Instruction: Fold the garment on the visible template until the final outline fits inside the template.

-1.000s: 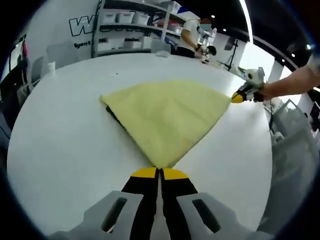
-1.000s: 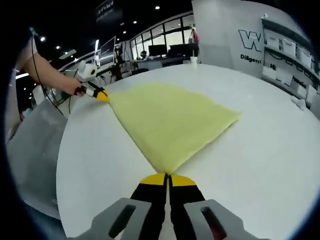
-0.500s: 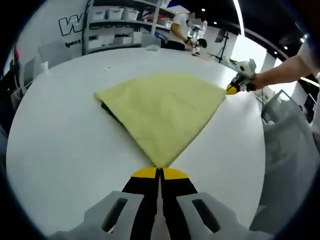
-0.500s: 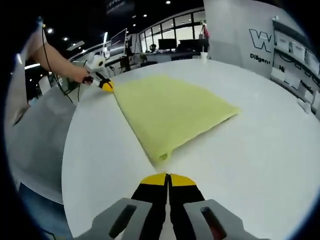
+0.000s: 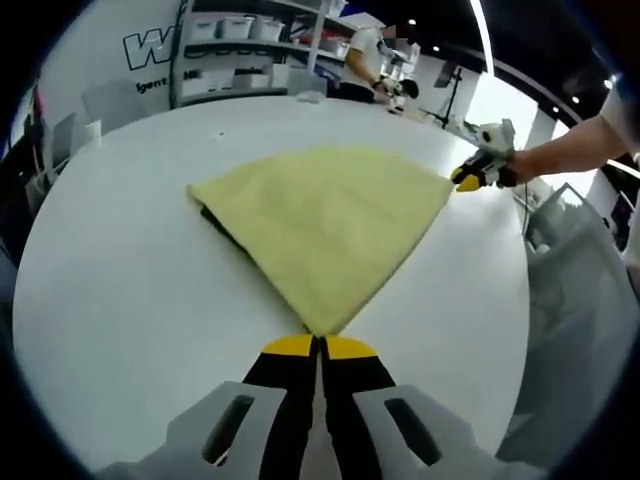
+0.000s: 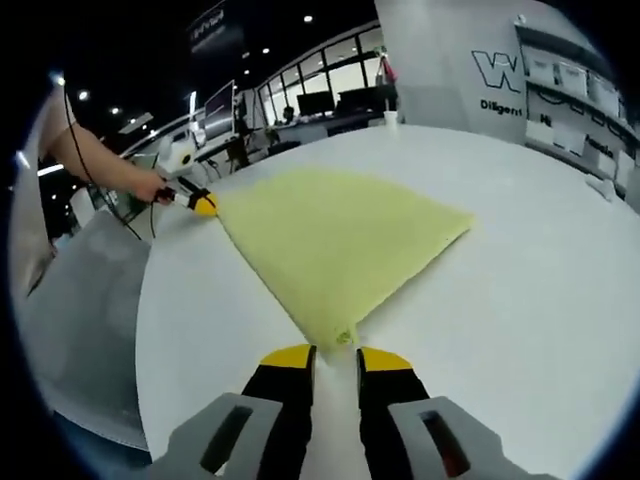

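A yellow garment (image 5: 330,220) lies flat, folded into a wedge, on the round white table (image 5: 120,290). My left gripper (image 5: 320,345) is shut on its near corner. At the garment's left side a dark edge (image 5: 212,216) peeks out from under it. In the right gripper view the garment (image 6: 335,240) ends in a corner just ahead of my right gripper (image 6: 338,357), which is open with nothing between its fingers. That right gripper (image 5: 468,181) also shows at the garment's far right corner, a hand holding it. The left gripper (image 6: 203,207) sits at the far left corner.
Shelves with white bins (image 5: 240,55) stand behind the table, and a person (image 5: 365,60) works there. A white cup (image 6: 389,118) stands near the far edge. Bare white tabletop (image 6: 520,290) surrounds the garment. Beyond the table rim lies grey floor (image 6: 90,300).
The right gripper let go of the garment's corner, which dropped onto the table, and its jaws then opened. The left gripper has stayed shut on its corner.
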